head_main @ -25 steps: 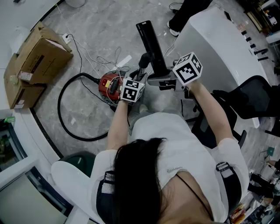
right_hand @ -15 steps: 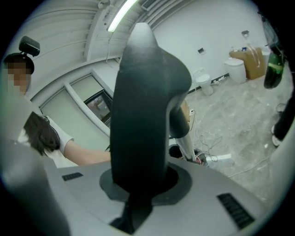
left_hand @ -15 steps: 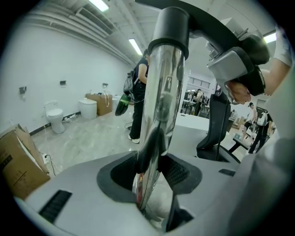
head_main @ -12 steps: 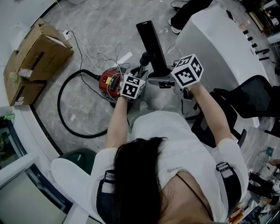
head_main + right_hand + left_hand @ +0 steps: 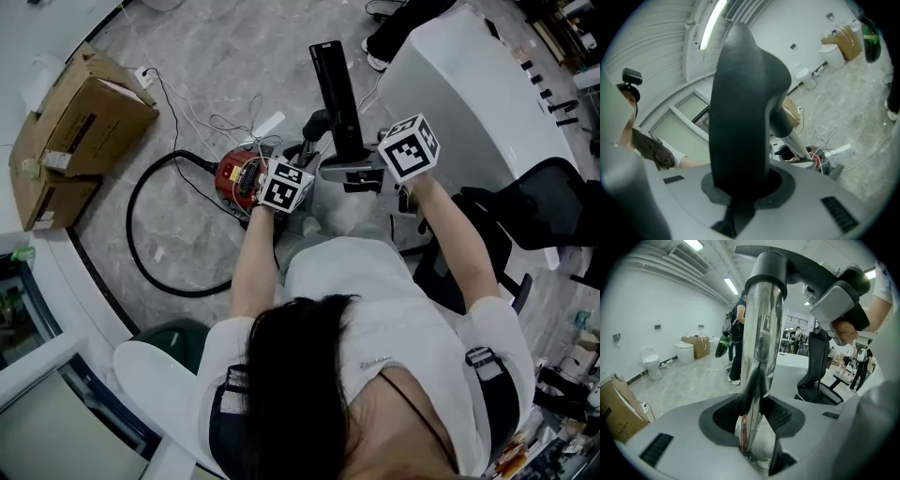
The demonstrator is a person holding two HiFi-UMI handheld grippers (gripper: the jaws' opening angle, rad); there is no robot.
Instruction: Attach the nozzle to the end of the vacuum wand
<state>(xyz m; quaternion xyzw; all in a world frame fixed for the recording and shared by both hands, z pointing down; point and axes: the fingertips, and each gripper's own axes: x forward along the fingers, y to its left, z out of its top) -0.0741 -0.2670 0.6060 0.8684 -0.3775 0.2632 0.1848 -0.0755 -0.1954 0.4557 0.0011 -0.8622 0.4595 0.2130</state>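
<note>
**Head view:** the left gripper [image 5: 298,161] is clamped on the chrome vacuum wand [image 5: 310,129], whose long axis runs towards the far side. The right gripper [image 5: 361,171] is clamped on the black floor nozzle [image 5: 335,89], just to the right.

**Left gripper view:** the wand's end collar [image 5: 771,269] meets the nozzle's neck straight ahead.

**Right gripper view:** the nozzle fills the jaws, and the wand lies to its right. Whether the two are fully seated together cannot be told.
</note>
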